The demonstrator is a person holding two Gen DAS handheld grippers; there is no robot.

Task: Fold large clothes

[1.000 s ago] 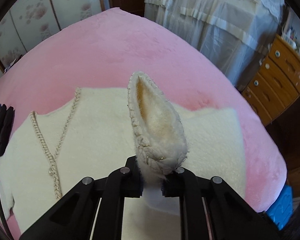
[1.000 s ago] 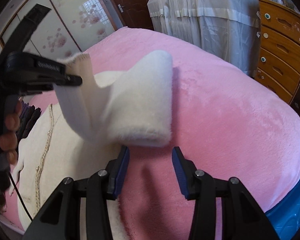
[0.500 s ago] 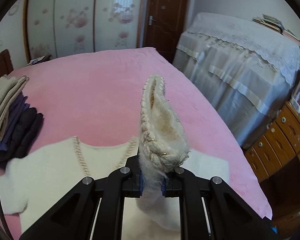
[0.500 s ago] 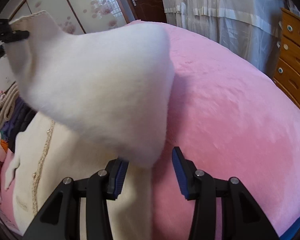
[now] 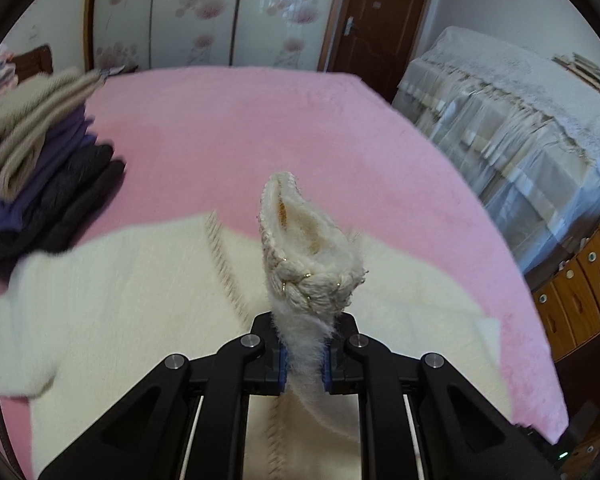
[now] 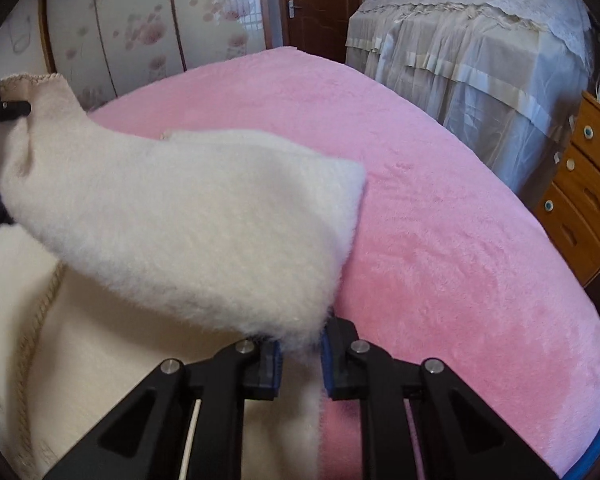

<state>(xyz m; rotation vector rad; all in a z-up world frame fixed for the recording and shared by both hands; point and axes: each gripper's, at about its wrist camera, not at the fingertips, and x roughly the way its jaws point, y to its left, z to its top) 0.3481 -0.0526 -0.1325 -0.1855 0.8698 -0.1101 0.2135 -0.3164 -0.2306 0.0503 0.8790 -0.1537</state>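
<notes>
A cream fuzzy cardigan (image 5: 140,280) with braided trim lies spread on the pink bed (image 5: 240,128). My left gripper (image 5: 303,344) is shut on the sleeve's braided cuff (image 5: 308,264), which stands up past the jaws. In the right wrist view the lifted sleeve (image 6: 180,220) stretches left to the left gripper (image 6: 4,106) at the frame's edge. My right gripper (image 6: 300,360) is closing its jaws on the sleeve's lower fold, and the blue pads touch the fuzzy cloth between them. The cardigan body (image 6: 80,360) lies flat beneath.
A stack of folded clothes (image 5: 40,168) sits at the bed's left side. To the right stand furniture under a white lace cover (image 5: 520,120) and a wooden dresser (image 6: 592,184). The bed (image 6: 440,240) is bare pink blanket to the right of the cardigan.
My left gripper has carried the cuff leftward over the cardigan, stretching the sleeve out. The right gripper's jaws have narrowed from wide open onto the sleeve's fold.
</notes>
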